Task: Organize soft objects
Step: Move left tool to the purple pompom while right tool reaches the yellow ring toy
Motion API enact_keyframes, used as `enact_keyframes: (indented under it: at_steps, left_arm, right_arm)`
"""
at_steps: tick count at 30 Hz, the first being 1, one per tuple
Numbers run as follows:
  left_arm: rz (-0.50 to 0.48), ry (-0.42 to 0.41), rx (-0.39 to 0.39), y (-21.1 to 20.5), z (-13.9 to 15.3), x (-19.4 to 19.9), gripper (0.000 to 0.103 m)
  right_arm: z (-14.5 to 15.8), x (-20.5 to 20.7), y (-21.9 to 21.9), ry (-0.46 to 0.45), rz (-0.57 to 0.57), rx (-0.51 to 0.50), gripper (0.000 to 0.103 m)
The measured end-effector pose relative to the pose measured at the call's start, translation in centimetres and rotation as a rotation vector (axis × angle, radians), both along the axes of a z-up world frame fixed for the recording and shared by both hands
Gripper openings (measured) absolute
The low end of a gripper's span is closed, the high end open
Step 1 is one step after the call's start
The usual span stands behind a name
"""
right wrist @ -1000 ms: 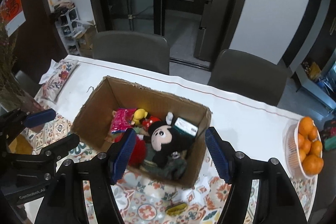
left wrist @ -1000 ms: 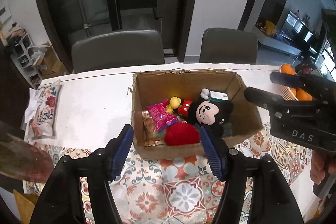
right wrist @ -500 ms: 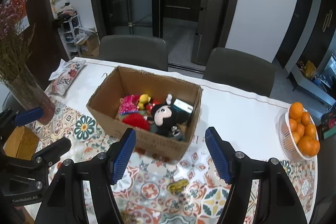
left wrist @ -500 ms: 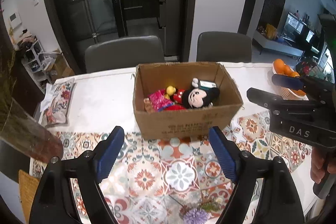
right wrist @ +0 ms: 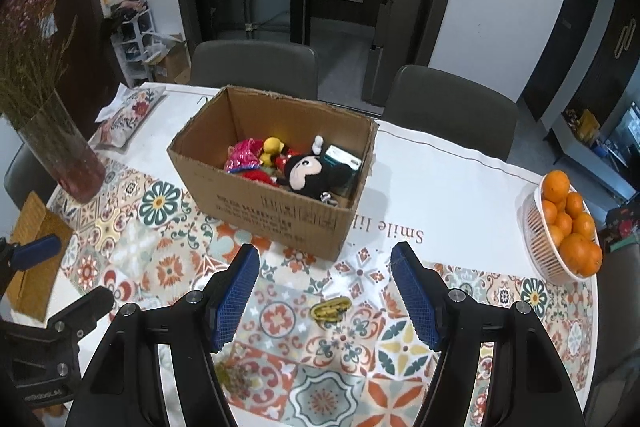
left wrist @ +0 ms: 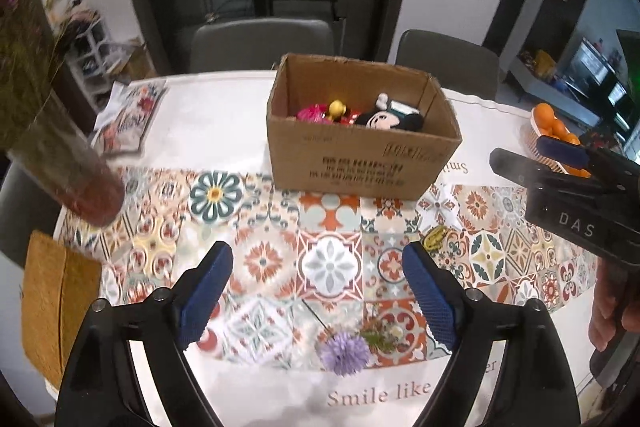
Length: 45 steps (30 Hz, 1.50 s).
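Soft toys are sitting inside the brown cardboard box (right wrist: 276,187) ahead; both grippers (left wrist: 318,293) (right wrist: 326,297) are hovering spread, empty; sorting looks nearly finished.

Box (right wrist: 276,195) on table (right wrist: 440,187), toys (right wrist: 308,169) inside. Vase (right wrist: 60,151) left of box; oranges (right wrist: 568,223) right; clip (right wrist: 331,308) before it; chairs (right wrist: 256,67) behind.

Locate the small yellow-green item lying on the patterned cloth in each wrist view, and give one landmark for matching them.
Left wrist view: the yellow-green item lies right of centre, just above the left gripper's right fingertip.
Right wrist view: the item lies low centre, between the right gripper's fingers.
Shared landmark: the cardboard box behind it.
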<state>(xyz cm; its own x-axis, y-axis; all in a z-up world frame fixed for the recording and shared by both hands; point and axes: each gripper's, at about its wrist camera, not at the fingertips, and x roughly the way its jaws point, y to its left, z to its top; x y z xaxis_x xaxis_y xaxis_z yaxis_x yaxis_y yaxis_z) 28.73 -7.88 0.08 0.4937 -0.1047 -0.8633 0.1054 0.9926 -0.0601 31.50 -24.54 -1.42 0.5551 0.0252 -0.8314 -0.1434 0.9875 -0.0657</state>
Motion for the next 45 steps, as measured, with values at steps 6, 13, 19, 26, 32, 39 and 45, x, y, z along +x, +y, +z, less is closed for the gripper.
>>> enact_keyframes:
  at_steps: [6,13,19,26,32,39,45]
  left_arm:
    - [0.075,0.067,-0.006,-0.2,-1.4,-1.7,0.088]
    - [0.161,0.169,-0.036,-0.3,-3.8,-2.7,0.088]
    - [0.213,0.244,-0.045,-0.7,-5.7,-3.1,0.088]
    - [0.260,0.359,-0.078,-1.2,-8.8,-3.0,0.088]
    - [0.287,0.441,-0.085,-1.6,-11.7,-2.8,0.088]
    - [0.299,0.504,-0.077,-2.2,-14.5,-2.4,0.088]
    - [0.307,0.561,-0.075,-2.6,-16.6,-2.3,0.088]
  right_arm:
    - [-1.4,-0.3,-0.4,0.049,0.030,-0.012,0.070]
    - [-4.1,0.4,-0.9,0.159,0.055,-0.016,0.070]
    - [-6.8,1.5,-1.3,0.259,0.078,-0.033,0.070]
    - [-9.8,2.8,-1.5,0.334,0.095,-0.078,0.076]
    - [-12.3,3.7,-1.7,0.384,0.104,-0.108,0.077]
    - [-15.2,4.8,-2.3,0.447,0.103,-0.114,0.077]
    - [-17.7,6.1,-2.3,0.490,0.107,-0.113,0.077]
